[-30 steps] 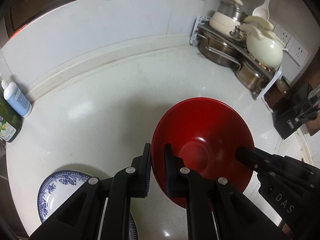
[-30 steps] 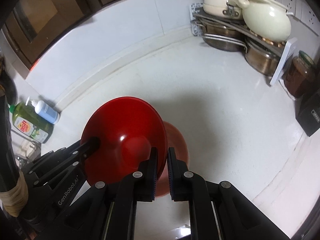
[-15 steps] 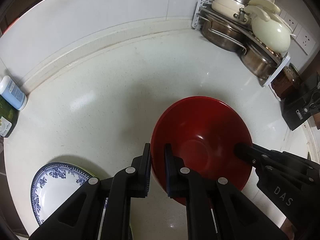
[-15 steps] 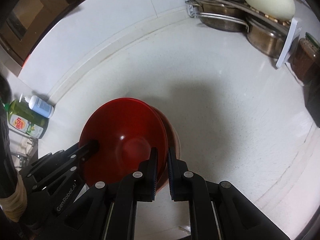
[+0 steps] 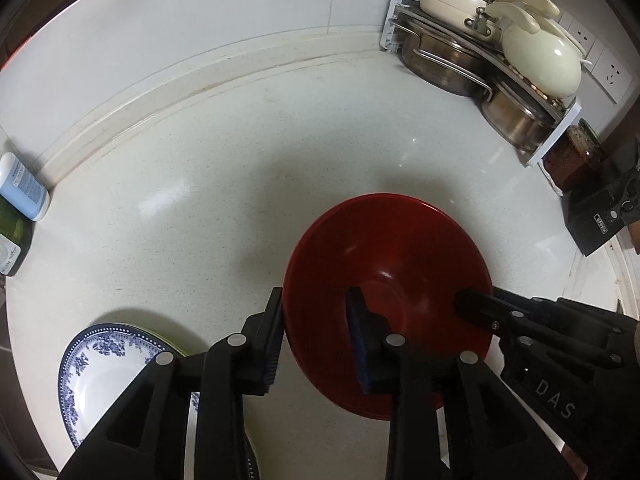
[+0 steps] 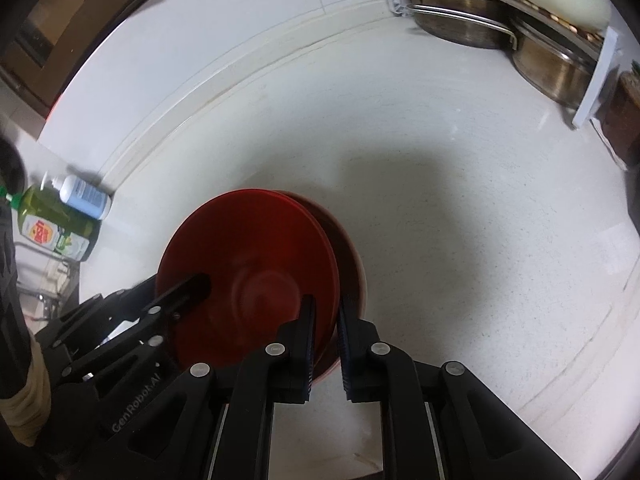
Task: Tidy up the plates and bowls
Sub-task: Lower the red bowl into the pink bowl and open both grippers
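A red bowl (image 5: 400, 248) (image 6: 248, 232) sits nested in a second red bowl (image 6: 352, 248) on the white counter (image 5: 200, 220). My left gripper (image 5: 316, 300) straddles the upper bowl's left rim and its jaws are opening. One finger is outside the rim, the other stands off inside the bowl. My right gripper (image 6: 326, 304) is on the opposite rim, shut on it, with its jaws just beginning to ease. A blue-and-white plate (image 5: 104, 376) lies at the lower left, on something with a green edge.
A rack of steel pots (image 5: 460, 52) and a cream pot (image 5: 540, 60) fill the far right corner. A jar (image 5: 576, 152) and a black block (image 5: 600, 216) stand to the right. Soap bottles (image 6: 52, 228) sit at the left edge.
Both grippers have sunk with the red bowl, which now rests inside the second red bowl. The left gripper's jaws have spread apart off the rim.
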{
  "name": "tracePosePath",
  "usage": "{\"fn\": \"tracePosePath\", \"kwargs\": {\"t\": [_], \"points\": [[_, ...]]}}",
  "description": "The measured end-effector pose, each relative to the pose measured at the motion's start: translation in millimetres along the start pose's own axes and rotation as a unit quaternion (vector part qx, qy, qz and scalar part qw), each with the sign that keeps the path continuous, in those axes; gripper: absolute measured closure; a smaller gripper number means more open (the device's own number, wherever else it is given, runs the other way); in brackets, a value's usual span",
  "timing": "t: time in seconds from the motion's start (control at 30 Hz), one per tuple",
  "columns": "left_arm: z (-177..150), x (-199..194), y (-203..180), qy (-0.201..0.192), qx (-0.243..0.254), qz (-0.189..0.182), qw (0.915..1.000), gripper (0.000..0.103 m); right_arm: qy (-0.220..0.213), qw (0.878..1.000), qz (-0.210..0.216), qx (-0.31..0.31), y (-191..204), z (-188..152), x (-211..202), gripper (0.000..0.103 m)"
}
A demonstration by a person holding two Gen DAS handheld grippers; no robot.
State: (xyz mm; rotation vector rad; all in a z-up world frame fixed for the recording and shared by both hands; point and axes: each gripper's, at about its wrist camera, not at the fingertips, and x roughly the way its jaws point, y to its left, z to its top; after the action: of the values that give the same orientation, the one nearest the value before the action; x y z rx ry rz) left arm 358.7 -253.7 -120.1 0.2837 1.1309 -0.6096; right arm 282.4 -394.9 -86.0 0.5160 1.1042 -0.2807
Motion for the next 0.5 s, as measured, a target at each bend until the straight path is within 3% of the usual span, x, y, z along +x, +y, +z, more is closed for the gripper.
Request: {"fn": "tracePosePath", "kwargs": {"t": [0.2,0.3,0.5], "points": [[3.2,-12.5,0.7,-0.022,0.01,0.009,0.9997,0.069,-0.028,0.999,-0.028,-0.022,3.5,2.2,-15.9,0.085],[4.7,-19.9,4.8,-0.033,0.006,0.013,0.9993,0.066,-0.046,0.998,-0.034,-0.029,6.7,3.5,-26.4,0.072],[7.5,-33.2,11.1,-0.049,0.0,0.011,0.9987,0.055,-0.06,0.997,-0.025,-0.029,12.6,4.4,-39.2,0.071]]}}
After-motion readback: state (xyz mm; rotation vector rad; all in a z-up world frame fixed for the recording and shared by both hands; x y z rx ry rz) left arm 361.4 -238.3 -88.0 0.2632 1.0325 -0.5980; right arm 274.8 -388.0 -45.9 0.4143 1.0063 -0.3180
